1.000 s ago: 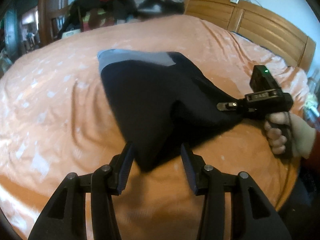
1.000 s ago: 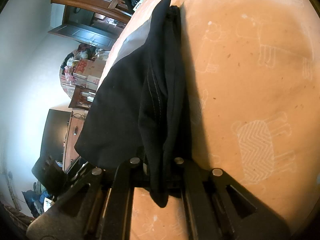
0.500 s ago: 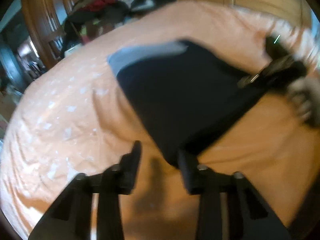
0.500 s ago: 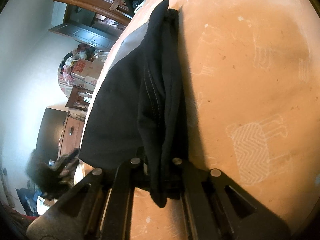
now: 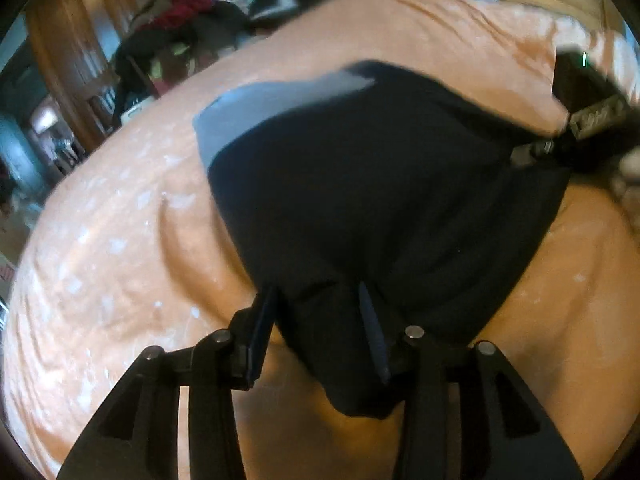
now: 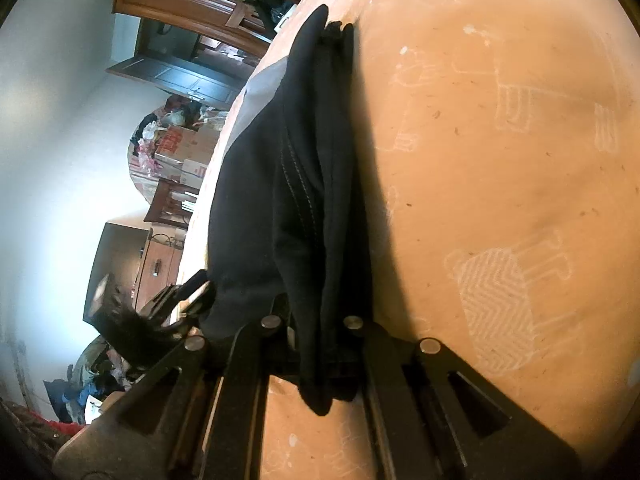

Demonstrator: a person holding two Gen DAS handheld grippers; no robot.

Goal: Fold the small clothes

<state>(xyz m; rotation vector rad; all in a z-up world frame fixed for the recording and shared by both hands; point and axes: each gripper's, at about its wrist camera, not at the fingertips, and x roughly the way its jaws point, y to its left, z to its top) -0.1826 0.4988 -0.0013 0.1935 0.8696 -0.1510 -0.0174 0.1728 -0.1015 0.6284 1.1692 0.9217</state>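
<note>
While it lies on the bed: the black garment point(image 5: 380, 200) is soft, matte cloth with a grey band at the far left.
Bed point(image 5: 120, 240): wrinkled orange sheet, pale animal prints.
Left gripper point(image 5: 316, 332): fingers spread around a near corner, not pressed.
Right gripper point(image 6: 310, 344): fingers pinching bunched folds with pale stitching.

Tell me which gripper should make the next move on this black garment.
Left. The left gripper is open, straddling the near corner of the black garment, so it probably only has to close. The right gripper is already shut on the other corner, holding it above the orange bedsheet.
</note>
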